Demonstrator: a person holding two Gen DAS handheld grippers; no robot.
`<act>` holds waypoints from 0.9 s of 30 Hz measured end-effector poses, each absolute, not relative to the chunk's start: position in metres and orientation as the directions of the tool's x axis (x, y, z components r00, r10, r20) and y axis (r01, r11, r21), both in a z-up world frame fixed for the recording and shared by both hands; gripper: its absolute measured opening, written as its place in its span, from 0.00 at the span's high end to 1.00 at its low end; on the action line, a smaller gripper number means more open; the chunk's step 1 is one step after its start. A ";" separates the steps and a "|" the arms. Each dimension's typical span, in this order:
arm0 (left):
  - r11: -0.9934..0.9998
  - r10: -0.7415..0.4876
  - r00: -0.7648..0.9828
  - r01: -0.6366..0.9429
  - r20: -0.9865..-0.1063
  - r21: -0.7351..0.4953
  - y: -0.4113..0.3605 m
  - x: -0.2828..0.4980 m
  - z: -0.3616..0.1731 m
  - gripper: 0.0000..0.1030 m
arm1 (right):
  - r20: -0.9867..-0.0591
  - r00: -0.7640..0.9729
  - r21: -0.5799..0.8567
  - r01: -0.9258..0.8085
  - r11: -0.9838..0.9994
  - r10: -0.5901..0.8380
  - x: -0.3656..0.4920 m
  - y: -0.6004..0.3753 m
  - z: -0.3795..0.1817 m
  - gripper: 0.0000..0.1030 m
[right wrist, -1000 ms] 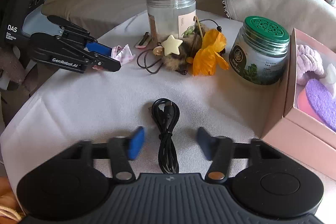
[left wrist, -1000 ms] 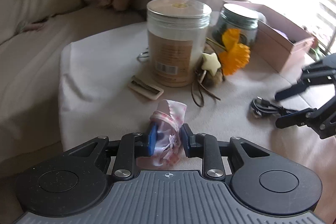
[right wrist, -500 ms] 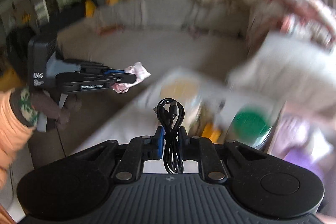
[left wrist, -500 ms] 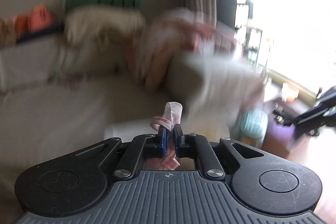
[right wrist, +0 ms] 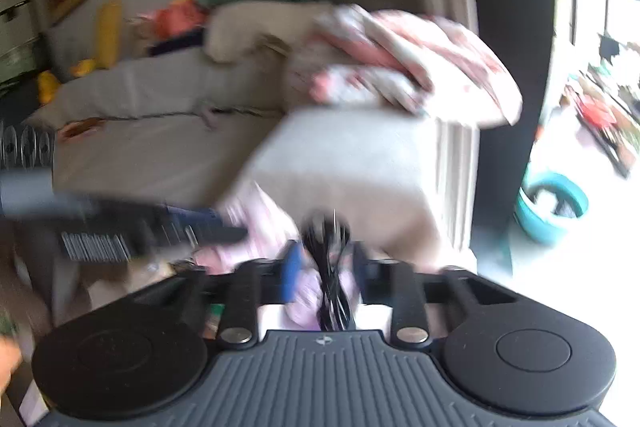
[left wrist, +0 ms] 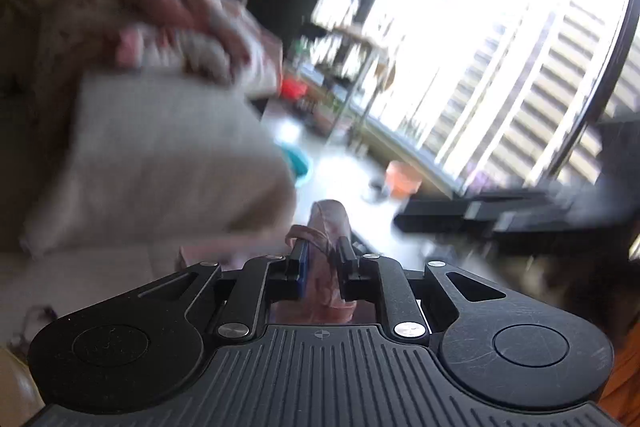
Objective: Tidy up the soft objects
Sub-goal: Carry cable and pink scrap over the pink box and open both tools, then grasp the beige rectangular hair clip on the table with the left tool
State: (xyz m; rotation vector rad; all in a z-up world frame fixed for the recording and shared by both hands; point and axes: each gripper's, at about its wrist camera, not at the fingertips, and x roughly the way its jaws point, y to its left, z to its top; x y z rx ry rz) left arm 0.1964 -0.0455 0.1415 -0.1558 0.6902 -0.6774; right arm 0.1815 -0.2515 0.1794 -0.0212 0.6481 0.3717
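The left tool point(left wrist: 323, 259) is clenched on a small pink satin fabric pouch point(left wrist: 330, 227), which stands up between the blue-padded fingers point(left wrist: 302, 267) with its long axis pointing to twelve o'clock, away from the camera, its lower end hanging down behind the tool's body. The right tool point(right wrist: 323, 263) has a coiled black charging cable point(right wrist: 328, 267) standing upright between its fingers, loops at top, long axis also toward twelve; its jaws are opening and a gap shows on each side of the cable, so the grip looks released or very nearly so.

In the left wrist view the right tool point(left wrist: 480, 223) lies at about three o'clock as a dark smear, tips pointing inward. In the right wrist view the left tool point(right wrist: 224, 231) reaches in from nine o'clock, its tip and the pouch point(right wrist: 256, 215) just beside the cable. The two tools are close, so the coming move likely turns on which soft item goes down first: the cable appears nearer to dropping.

Beyond them sit a grey cushioned sofa arm point(right wrist: 352, 163) with a heap of pink patterned cloth point(right wrist: 404, 67) on top, and a teal round basket point(right wrist: 552, 207) on the floor at three o'clock. The bench is not in view; a lilac patch below the right tool cannot be identified. Heavy motion blur hides fine contact, and the drop target cannot be made out.
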 end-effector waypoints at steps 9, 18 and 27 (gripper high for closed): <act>0.777 -0.628 0.596 0.450 -0.500 -0.440 -0.002 0.191 0.137 0.84 | -0.630 0.725 0.154 -0.237 0.959 0.280 0.189 -0.275 0.142 0.40; 0.940 -0.292 0.829 0.158 -0.476 -0.302 0.157 0.141 0.149 0.85 | -0.574 0.779 0.035 -0.286 0.958 0.253 0.176 -0.210 0.141 0.35; 0.940 -0.210 0.693 -0.050 -0.690 -0.337 0.213 0.153 0.048 0.85 | -0.478 0.807 -0.075 -0.430 0.900 0.346 0.128 -0.109 0.119 0.19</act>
